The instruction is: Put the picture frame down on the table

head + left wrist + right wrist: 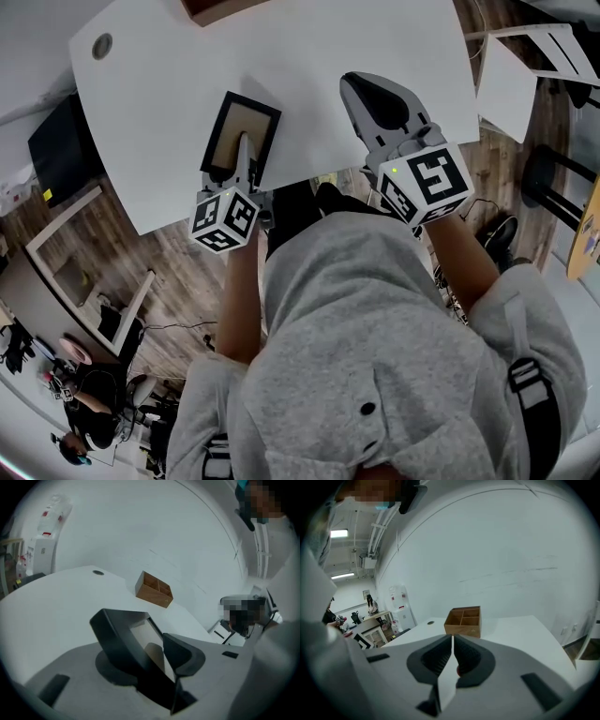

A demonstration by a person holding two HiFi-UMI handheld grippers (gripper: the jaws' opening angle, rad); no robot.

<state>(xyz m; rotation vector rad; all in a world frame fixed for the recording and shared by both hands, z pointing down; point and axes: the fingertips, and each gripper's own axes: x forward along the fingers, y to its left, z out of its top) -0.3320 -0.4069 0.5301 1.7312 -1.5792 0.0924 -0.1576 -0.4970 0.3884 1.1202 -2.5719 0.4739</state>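
1. The picture frame is seen lying on the white table near its front edge, face up. Its dark border surrounds a pale panel. Whether its near edge is fully down cannot be told.
2. The frame's long axis runs away from the person, roughly in line with the left gripper, which reaches it from the near short end.
3. In the left gripper view the frame is found between the jaws. These stand parted, and the pads appear not to be pressing on it, so the grip is judged released.
4. The right gripper is held over the table well to the right of the frame. Its jaws are closed together with nothing between them.
5. The left hand is therefore the nearer one. A straight pull back along the frame's long axis is judged to be what clearing it calls for, so that the edge is not dragged.
6. A wooden compartment box stands farther back on the table, well apart.
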